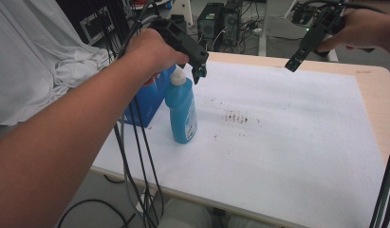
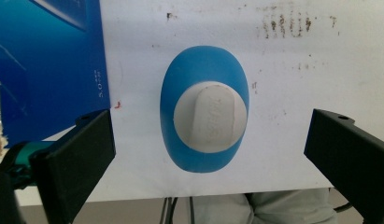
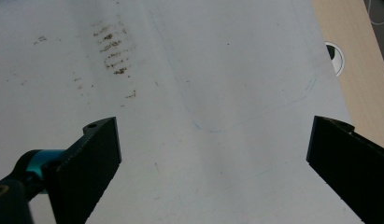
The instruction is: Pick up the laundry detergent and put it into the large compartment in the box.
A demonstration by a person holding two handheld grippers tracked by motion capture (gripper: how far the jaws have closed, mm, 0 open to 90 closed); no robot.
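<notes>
Bottle point(image 1: 182, 110) stands upright, blue-bodied, white-capped, beneath the wide-open left gripper point(image 1: 199, 71).

Light is soft and even in the high view, falling from above; the bottle point(image 1: 182, 111) throws only a faint shadow at its base; the white mat point(image 1: 278, 133) is bright without glare. The near forearm point(image 1: 55, 156) is large, soft and slightly blurred, and straight edges bow a little toward the frame borders. In the left gripper view the cap point(image 2: 210, 116) between the jaws is fairly sharp, its raised lettering just readable; the jaws themselves are dark, near-featureless blocks, softened by closeness. The right gripper view is dimmer and greyer; the mat beyond the jaws looks flat, its brown stains point(image 3: 112, 46) slightly smeared; the picture is grainy throughout.
</notes>
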